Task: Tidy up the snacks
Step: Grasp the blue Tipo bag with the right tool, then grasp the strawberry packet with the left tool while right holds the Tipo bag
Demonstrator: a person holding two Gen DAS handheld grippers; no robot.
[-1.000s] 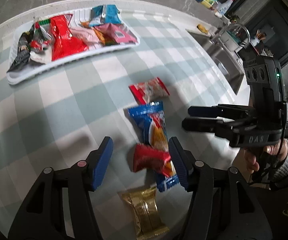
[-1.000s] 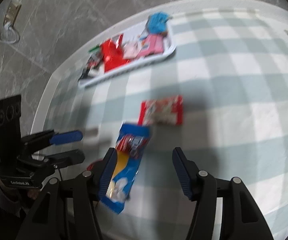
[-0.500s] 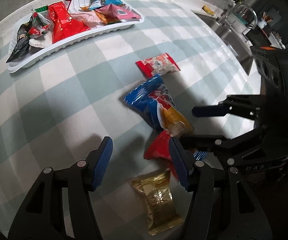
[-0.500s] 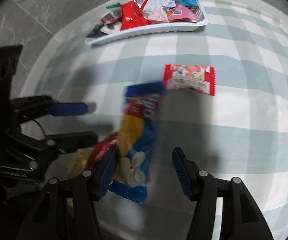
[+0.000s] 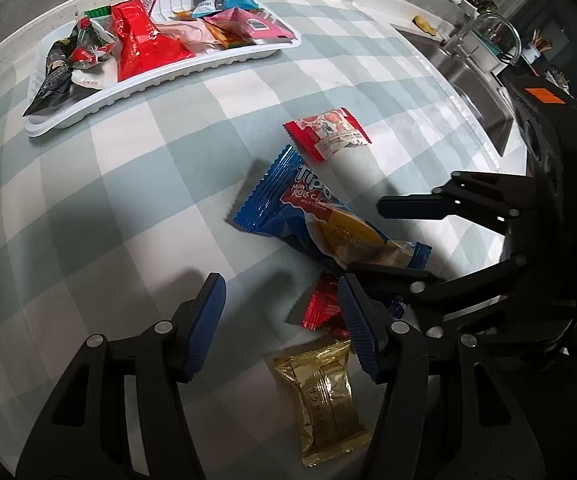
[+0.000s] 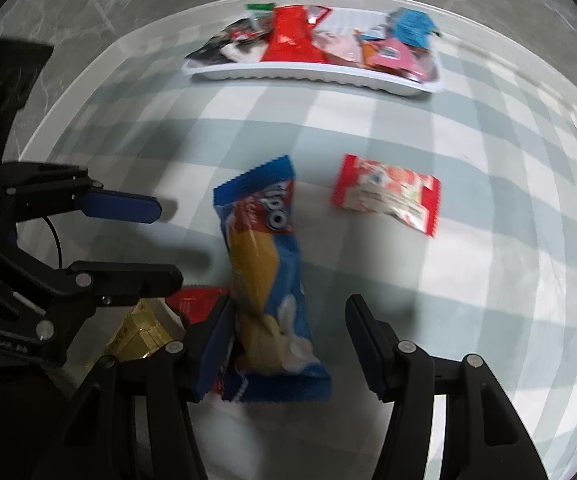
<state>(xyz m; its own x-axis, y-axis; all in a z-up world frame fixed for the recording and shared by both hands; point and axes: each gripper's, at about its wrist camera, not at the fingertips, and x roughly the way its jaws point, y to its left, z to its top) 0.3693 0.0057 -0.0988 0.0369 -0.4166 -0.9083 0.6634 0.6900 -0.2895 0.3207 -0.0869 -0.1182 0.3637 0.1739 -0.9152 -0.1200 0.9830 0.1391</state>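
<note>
Our right gripper (image 6: 288, 344) stands wide open with the near end of the blue roll-cake packet (image 6: 266, 280) between its fingers; our left gripper (image 5: 280, 324) is open too, empty, hovering near the small red packet (image 5: 322, 312) and gold packet (image 5: 326, 392). We judge the blue packet light, crinkly and slippery, its cake soft, so we'd pinch the flat crimped end. The white tray (image 5: 160, 80) lies well beyond

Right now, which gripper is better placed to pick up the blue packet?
Right gripper: open, with the blue packet's near end between its fingers. The left gripper is open over bare tablecloth.
</note>
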